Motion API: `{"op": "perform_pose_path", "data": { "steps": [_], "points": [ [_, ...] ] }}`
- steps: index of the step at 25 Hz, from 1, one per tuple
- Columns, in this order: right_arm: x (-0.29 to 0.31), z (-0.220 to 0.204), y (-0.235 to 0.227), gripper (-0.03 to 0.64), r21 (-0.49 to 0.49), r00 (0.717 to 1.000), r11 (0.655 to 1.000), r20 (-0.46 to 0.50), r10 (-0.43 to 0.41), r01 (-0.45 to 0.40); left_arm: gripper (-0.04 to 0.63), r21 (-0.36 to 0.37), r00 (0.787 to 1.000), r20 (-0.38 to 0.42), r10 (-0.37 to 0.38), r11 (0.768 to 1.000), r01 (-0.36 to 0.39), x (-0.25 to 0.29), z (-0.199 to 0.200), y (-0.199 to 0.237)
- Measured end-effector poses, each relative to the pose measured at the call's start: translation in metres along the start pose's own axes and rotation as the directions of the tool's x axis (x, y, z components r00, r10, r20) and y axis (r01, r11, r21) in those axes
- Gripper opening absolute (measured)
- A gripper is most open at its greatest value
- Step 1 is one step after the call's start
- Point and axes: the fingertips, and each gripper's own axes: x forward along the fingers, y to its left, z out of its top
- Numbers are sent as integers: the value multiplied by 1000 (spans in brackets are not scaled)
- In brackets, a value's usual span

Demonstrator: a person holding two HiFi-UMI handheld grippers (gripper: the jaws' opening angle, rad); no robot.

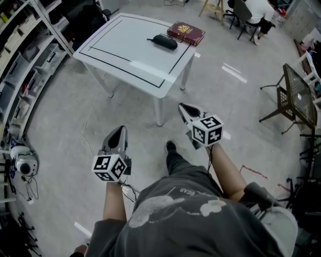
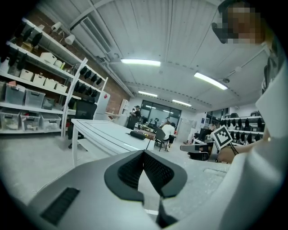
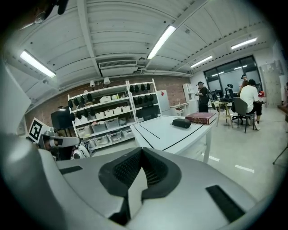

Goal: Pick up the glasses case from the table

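Observation:
A black glasses case [image 1: 165, 41] lies near the far edge of a white table [image 1: 125, 55], right beside a dark red book [image 1: 186, 33]. Both grippers hang over the floor in front of the table, well short of the case. My left gripper [image 1: 120, 129] is shut with nothing in it; in its own view the pads [image 2: 153, 168] meet and the case [image 2: 137, 134] shows small on the table beyond. My right gripper [image 1: 183, 107] is also shut and empty, pointing toward the table's near corner. From the right gripper view the case [image 3: 182, 122] sits next to the book [image 3: 201, 118].
Storage shelves [image 1: 20, 65] line the left side. A mesh-topped side table [image 1: 296, 98] stands at the right. A seated person [image 1: 256, 12] and a wooden stool [image 1: 213, 7] are behind the table. A white device [image 1: 22, 163] lies on the floor at left.

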Motion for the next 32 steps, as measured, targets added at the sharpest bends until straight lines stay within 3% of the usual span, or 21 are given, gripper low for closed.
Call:
{"op": "perform_pose_path", "data": {
  "steps": [12,17,22,27,32],
  "points": [
    [93,59,-78,0,46,999,998,27,33,-34,3,48,1000,-14,0,999,0,118,47,21],
    [117,76,-102,0,55,998,997,42,48,-50,3,91,1000,10,7,996,-8,152,72,26],
    [126,85,-113,0,56,997,997,51,54,-56,3,85,1000,24,13,996,-15,171,85,32],
    [130,84,-129,0,78,998,997,51,23,-27,3,123,1000,-2,-29,992,29,193,91,31],
    [126,89,-138,0,118,997,992,57,-56,49,3,164,992,-52,-119,978,126,221,106,34]
  ]
}}
